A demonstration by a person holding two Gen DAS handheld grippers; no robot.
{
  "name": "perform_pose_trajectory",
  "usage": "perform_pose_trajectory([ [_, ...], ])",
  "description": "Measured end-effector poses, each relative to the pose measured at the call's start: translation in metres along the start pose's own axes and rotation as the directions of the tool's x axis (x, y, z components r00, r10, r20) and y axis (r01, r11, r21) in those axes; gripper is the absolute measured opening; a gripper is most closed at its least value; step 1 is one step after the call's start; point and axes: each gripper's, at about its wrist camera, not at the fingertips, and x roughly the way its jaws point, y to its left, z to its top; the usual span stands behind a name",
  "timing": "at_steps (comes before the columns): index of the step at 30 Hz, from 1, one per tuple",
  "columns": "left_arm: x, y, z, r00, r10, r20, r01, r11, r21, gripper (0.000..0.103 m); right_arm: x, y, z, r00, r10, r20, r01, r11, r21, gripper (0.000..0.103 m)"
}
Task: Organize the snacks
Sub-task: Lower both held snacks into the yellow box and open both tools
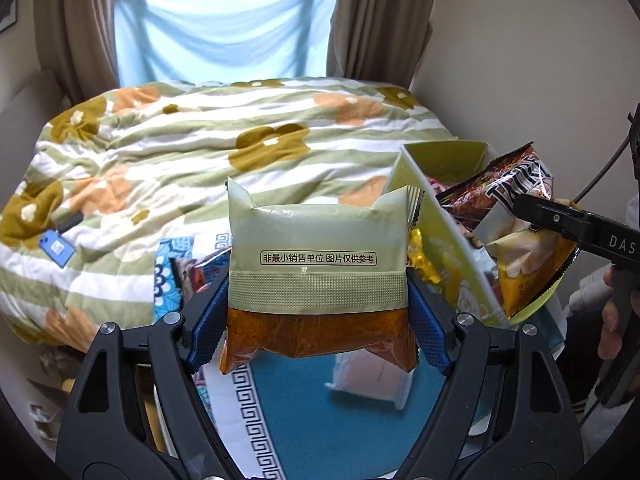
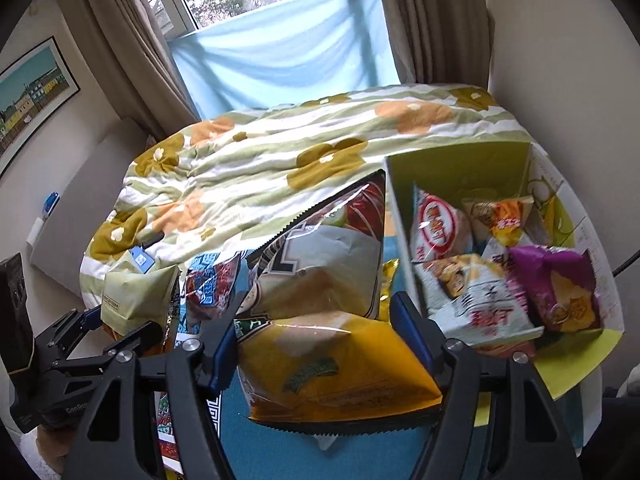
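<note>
Snack bags are in both grippers, and the box they seem meant for stands to the right. The right gripper (image 2: 320, 344) pinches a yellow and silver chip bag (image 2: 324, 308) between its blue pads (image 2: 412, 340), which press into the bag's two sides. The bag is held up off the blue mat (image 2: 360, 456), with its long axis running away from the camera and its far sawtooth edge pointing toward the bed. Just to the right of this bag, close beside it, is the near wall of the green cardboard box (image 2: 516, 164). The box is open at the top and already holds several packets: a white and red one, an orange one and a purple one. Of the two hands, the right is plainly the nearer to the box, so a short carry to the right over the wall looks like the coming move.

The left gripper (image 1: 318, 324) pinches a pale green snack packet (image 1: 318, 256), its pads squeezing the lower, orange part of the packet. That packet stands upright, long axis vertical, lifted above the mat. From the left wrist view the box lies to the right and slightly farther away, with the right gripper and its chip bag in between. The left hand would likely have to wait its turn or reach around.

Beyond everything lies a bed with a flowered quilt (image 1: 200, 152), and a window with curtains.
</note>
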Motion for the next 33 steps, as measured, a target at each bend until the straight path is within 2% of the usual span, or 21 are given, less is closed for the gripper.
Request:
perform_pose_trajectory([
  [7,0.035,-0.080,0.049,0.999,-0.037,0.026,0.037,0.999,0.017,0.078,-0.036,-0.075,0.041,0.995,-0.055,0.079,0.056,0.998,-0.006,0.063],
  [12,0.083,-0.137,0.074,0.998,-0.063,-0.016,0.063,0.998,0.009,0.078,-0.037,-0.131,0.065,0.994,-0.046,0.097,0.046,0.999,0.008,0.062],
  [19,0.145,-0.199,0.095,0.995,-0.044,-0.085,0.044,0.999,0.002,0.079,-0.027,-0.187,0.093,0.996,-0.026,0.086,0.028,0.999,-0.021,0.061],
  [20,0.153,-0.204,0.097,0.995,-0.039,-0.094,0.040,0.999,0.001,0.081,-0.025,-0.194,0.096,0.997,-0.025,0.079,0.027,0.999,-0.025,0.061],
  [22,0.164,-0.213,0.099,0.993,-0.034,-0.110,0.034,0.999,0.004,0.091,-0.022,-0.207,0.100,0.997,-0.026,0.068,0.028,0.999,-0.029,0.061],
  [25,0.166,-0.217,0.094,0.993,0.007,-0.119,-0.007,1.000,0.006,0.102,-0.019,-0.222,0.104,0.998,-0.029,0.060,0.031,0.999,-0.030,0.061],
  [29,0.159,-0.206,0.080,0.988,0.047,-0.145,-0.049,0.999,-0.009,0.102,-0.013,-0.237,0.108,0.999,-0.008,0.048,0.009,1.000,-0.011,0.061],
  [33,0.142,-0.191,0.065,0.988,0.064,-0.138,-0.071,0.996,-0.049,0.102,-0.001,-0.241,0.109,0.999,0.021,0.033,-0.021,1.000,-0.001,0.061],
])
